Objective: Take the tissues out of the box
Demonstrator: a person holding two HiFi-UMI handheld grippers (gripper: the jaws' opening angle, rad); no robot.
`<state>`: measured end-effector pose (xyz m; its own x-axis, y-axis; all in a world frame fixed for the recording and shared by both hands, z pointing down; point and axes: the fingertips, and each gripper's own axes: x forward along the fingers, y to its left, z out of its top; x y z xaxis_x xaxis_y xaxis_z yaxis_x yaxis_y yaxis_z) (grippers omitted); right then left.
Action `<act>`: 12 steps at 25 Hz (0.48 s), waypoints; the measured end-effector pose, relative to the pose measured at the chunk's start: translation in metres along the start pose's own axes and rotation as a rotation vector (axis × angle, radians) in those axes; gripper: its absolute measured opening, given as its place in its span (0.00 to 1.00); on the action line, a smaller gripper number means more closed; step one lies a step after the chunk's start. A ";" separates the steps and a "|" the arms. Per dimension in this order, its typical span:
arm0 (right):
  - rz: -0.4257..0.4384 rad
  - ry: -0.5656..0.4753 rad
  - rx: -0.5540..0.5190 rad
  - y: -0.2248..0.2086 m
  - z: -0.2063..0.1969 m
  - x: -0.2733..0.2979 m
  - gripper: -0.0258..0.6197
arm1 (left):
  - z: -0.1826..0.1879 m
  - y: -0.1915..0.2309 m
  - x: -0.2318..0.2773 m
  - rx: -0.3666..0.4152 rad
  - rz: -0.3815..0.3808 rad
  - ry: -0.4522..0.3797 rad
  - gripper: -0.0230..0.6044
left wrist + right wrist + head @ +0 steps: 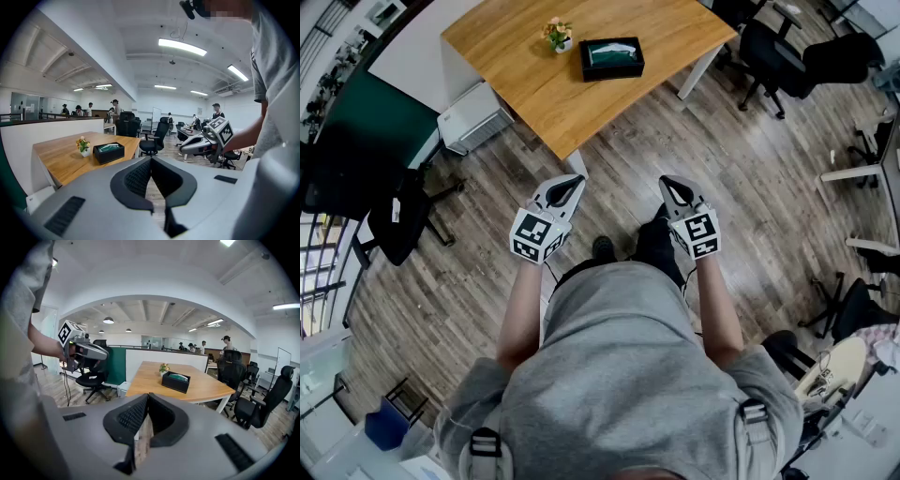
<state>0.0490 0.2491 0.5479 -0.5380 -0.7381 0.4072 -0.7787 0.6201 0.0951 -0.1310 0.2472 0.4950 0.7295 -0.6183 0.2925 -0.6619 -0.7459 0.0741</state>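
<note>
A black tissue box (pixel 612 58) with pale green tissue showing in its top lies on a wooden table (pixel 534 84), beside a small potted flower (pixel 558 35). The box (pixel 108 152) and the box (pixel 176 381) also show far ahead in both gripper views. I stand well back from the table. My left gripper (pixel 571 184) and right gripper (pixel 671 185) are held out in front of my body over the floor, both shut with nothing between the jaws. From the left gripper view the right gripper (pixel 185 149) is seen, and from the right gripper view the left gripper (pixel 104 352).
Black office chairs (pixel 787 56) stand right of the table, another chair (pixel 394 216) at the left. A white unit (pixel 473 117) sits beside the table leg. A low partition (pixel 154 359) runs behind the table. Several people (pixel 89 109) stand far off.
</note>
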 end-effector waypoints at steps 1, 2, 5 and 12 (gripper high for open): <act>0.006 0.001 0.001 0.005 0.002 -0.003 0.04 | 0.000 -0.001 -0.004 -0.003 0.006 -0.002 0.07; 0.012 0.001 0.002 0.009 0.005 -0.005 0.04 | 0.000 -0.002 -0.008 -0.007 0.011 -0.004 0.07; 0.011 0.005 -0.008 0.012 0.008 -0.009 0.04 | 0.003 -0.003 -0.014 -0.025 0.016 -0.023 0.07; -0.002 0.008 -0.004 0.017 0.013 -0.007 0.05 | 0.003 -0.001 -0.018 -0.025 0.000 -0.022 0.07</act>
<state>0.0353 0.2615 0.5348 -0.5336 -0.7373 0.4143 -0.7788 0.6194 0.0993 -0.1434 0.2586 0.4870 0.7328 -0.6239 0.2715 -0.6660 -0.7394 0.0984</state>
